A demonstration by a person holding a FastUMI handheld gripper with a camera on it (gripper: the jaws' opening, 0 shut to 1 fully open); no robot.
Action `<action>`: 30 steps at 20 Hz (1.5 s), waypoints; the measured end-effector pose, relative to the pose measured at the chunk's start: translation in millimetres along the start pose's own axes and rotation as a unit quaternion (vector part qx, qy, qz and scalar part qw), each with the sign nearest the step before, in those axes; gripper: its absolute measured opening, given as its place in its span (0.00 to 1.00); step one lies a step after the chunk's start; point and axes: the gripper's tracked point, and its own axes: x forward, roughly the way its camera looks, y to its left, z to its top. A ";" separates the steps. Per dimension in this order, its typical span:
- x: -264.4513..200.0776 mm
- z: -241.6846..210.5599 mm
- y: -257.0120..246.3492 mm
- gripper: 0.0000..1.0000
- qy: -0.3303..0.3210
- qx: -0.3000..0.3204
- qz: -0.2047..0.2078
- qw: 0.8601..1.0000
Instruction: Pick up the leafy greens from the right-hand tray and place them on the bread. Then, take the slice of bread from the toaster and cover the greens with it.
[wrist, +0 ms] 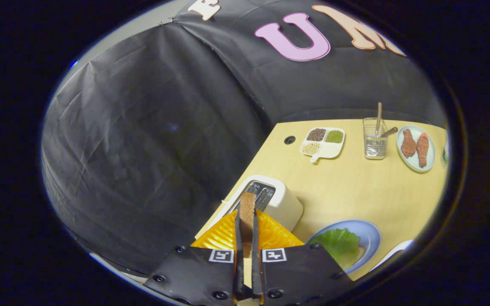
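My gripper [247, 219] is shut on a slice of brown bread [247, 208], held upright on edge between both fingers, lifted above the white toaster [281, 204] whose slots lie just beyond the fingertips. To the right of the fingers a blue plate [366, 231] carries a green leaf [338, 242] lying over a pale slice of bread [357, 253], of which only an edge peeks out.
On the wooden table [355, 187] farther off stand a white divided dish of beans [323, 142], a clear glass holding utensils [374, 138] and a pale plate with two fried drumsticks [415, 148]. A white tray edge [398, 248] lies beside the blue plate. Black cloth walls the left.
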 end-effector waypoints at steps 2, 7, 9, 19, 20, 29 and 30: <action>-10.3 -1.4 -5.4 0.10 -0.011 0.009 0.005 1.000; -25.0 -11.1 -35.1 0.10 -0.024 0.022 -0.003 0.999; -37.0 -17.7 -43.8 0.10 -0.025 0.036 -0.007 0.999; -35.7 -54.4 -104.8 0.10 -0.012 0.089 -0.026 0.996; -35.2 -57.5 -109.8 0.10 -0.011 0.094 -0.027 0.995; -38.1 -91.5 -144.8 0.10 0.005 0.154 -0.030 0.988; -37.8 -95.8 -150.0 0.10 0.008 0.159 -0.032 0.987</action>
